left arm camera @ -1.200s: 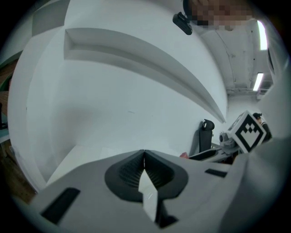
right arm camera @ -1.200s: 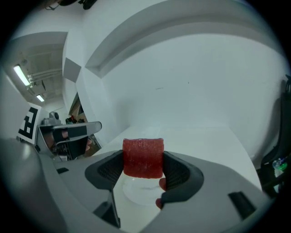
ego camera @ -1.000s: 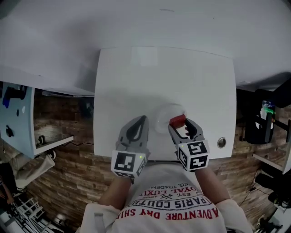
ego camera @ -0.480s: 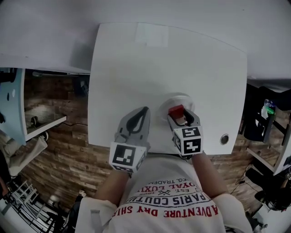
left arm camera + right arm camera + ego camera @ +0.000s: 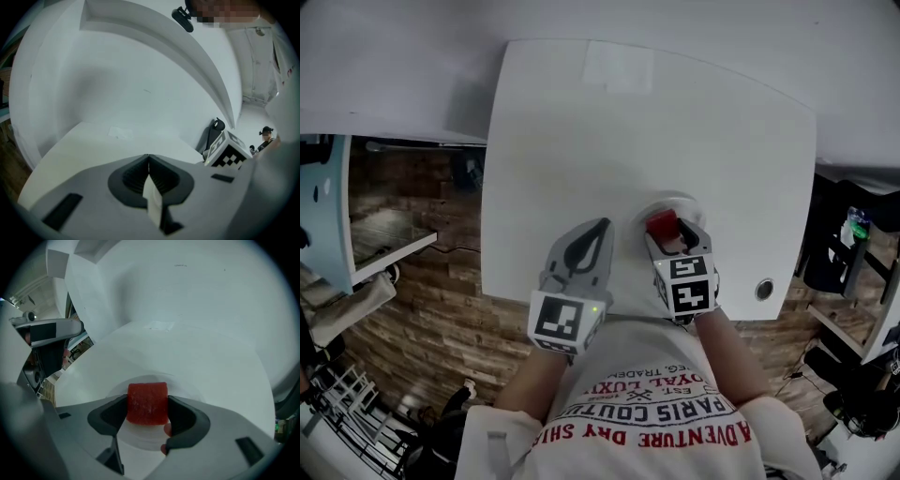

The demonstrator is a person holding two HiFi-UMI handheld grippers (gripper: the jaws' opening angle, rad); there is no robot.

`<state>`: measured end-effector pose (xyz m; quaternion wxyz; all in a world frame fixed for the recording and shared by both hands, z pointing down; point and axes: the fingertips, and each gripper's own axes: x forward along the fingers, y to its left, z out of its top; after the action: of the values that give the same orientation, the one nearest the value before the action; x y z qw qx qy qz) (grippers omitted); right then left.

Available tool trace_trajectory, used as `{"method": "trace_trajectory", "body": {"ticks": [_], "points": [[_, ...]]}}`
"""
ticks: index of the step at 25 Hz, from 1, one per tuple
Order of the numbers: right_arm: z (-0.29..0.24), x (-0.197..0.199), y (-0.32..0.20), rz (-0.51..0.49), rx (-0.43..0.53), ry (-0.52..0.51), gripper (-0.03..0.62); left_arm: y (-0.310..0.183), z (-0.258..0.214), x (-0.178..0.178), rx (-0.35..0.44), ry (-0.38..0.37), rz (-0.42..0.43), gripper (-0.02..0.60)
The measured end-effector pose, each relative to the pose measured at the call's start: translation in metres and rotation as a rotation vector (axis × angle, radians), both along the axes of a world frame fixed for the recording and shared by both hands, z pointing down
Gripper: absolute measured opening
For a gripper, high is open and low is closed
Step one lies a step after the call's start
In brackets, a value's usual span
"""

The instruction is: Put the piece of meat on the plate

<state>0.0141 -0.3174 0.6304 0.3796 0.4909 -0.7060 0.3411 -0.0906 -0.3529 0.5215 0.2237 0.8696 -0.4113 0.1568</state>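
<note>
Red meat (image 5: 147, 401) in right hand-held gripper (image 5: 147, 409), plate (image 5: 146, 436) partly hidden

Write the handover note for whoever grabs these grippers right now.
Right gripper: shut on the piece of meat, jaws clamping its two sides.
Left gripper: shut and empty, over the near part of the white table, left of the plate.
Done: the meat is picked up and held right over the plate; whether it touches the plate is not clear.
Left: lower it if needed, open the right jaws, then back off.
</note>
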Motion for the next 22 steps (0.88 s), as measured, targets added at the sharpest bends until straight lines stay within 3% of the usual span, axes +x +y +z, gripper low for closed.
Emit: {"method": "trace_trajectory", "body": {"ticks": [10, 18, 19, 21, 22], "points": [[0.006, 0.000, -0.002, 0.024, -0.045, -0.062, 0.279, 0.001, -0.009, 0.008, 0.009, -0.005, 0.036, 0.008], [-0.062, 0.012, -0.017, 0.202, 0.174, -0.129, 0.277, 0.003, -0.036, 0.014, 0.075, 0.006, 0.071, 0.008], [-0.071, 0.017, -0.018, 0.227, 0.201, -0.121, 0.231, 0.004, -0.040, 0.015, 0.087, 0.009, 0.078, 0.008], [-0.087, 0.028, -0.018, 0.276, 0.253, -0.085, 0.071, 0.006, -0.052, 0.017, 0.111, 0.017, 0.092, 0.008], [-0.095, 0.033, -0.018, 0.295, 0.278, -0.069, 0.046, 0.006, -0.058, 0.018, 0.123, 0.023, 0.098, 0.008]]}}
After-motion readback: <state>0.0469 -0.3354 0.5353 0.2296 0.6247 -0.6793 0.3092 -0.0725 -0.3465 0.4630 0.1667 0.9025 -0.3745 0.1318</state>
